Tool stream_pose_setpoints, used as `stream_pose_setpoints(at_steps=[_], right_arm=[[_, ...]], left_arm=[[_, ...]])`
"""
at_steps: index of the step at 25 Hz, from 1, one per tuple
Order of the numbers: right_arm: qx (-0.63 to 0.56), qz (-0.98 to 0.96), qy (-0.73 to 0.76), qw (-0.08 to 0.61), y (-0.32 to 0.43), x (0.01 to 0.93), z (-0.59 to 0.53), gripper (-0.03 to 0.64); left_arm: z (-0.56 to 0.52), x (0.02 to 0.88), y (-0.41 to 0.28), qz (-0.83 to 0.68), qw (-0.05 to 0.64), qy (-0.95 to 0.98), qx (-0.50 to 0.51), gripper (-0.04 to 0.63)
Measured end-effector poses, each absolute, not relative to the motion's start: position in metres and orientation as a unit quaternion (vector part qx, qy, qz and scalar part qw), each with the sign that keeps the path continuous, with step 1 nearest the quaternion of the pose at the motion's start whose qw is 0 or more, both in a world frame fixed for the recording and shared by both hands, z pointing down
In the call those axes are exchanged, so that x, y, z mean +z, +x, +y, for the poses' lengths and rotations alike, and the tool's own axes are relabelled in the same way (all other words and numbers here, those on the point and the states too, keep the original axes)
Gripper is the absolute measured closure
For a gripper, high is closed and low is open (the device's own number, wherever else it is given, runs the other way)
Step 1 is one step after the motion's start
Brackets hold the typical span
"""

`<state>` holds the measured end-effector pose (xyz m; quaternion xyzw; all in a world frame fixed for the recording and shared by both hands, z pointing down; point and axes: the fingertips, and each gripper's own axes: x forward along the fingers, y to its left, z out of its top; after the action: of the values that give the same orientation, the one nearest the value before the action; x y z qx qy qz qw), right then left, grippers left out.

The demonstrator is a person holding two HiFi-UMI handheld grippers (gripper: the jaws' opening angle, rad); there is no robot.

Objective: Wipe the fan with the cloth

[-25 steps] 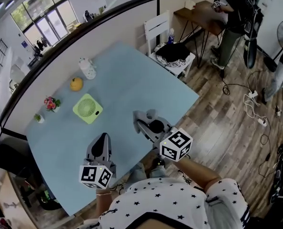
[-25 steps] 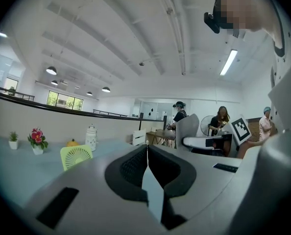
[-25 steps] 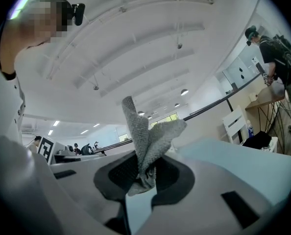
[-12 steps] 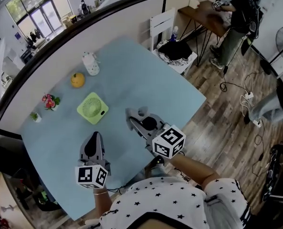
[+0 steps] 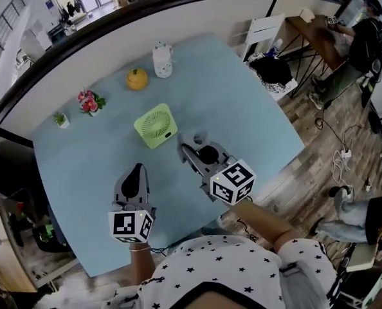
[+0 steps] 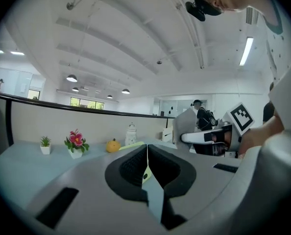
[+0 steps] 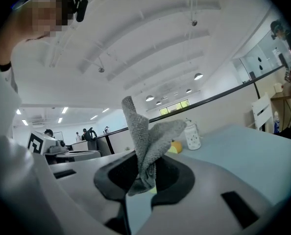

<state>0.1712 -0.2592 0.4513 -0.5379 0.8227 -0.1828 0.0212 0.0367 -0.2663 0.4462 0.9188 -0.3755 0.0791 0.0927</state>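
Observation:
The square green fan (image 5: pixel 155 125) lies flat on the light blue table (image 5: pixel 242 114). My right gripper (image 5: pixel 192 144) is just to its right, shut on a grey cloth (image 5: pixel 197 137). In the right gripper view the cloth (image 7: pixel 146 143) stands up out of the closed jaws of that gripper (image 7: pixel 144 169). My left gripper (image 5: pixel 137 171) hovers below the fan, nearer the front of the table. Its jaws meet with nothing between them in the left gripper view (image 6: pixel 147 150), and a strip of the fan (image 6: pixel 131 145) shows beyond them.
Along the table's far side stand an orange ornament (image 5: pixel 137 78), a white jar (image 5: pixel 162 60), a pot of pink flowers (image 5: pixel 88 102) and a tiny plant (image 5: pixel 61 119). A white chair (image 5: pixel 263 31) with dark items sits past the right corner. A person (image 5: pixel 364 37) stands at a desk.
The right gripper with the cloth has come closer to the fan's right side. The head view has shifted, so the table sits more to the right. The left gripper keeps its place.

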Motion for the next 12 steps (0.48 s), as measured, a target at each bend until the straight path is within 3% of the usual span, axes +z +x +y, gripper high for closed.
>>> stream_pose_setpoints(at_steps=[12], right_arm=[[-0.178, 0.854, -0.488, -0.026, 0.102, 0.48, -0.319, 0.571]], left_arm=[[-0.278, 0.465, -0.02, -0.43, 0.117, 0.891, 0.081, 0.565]])
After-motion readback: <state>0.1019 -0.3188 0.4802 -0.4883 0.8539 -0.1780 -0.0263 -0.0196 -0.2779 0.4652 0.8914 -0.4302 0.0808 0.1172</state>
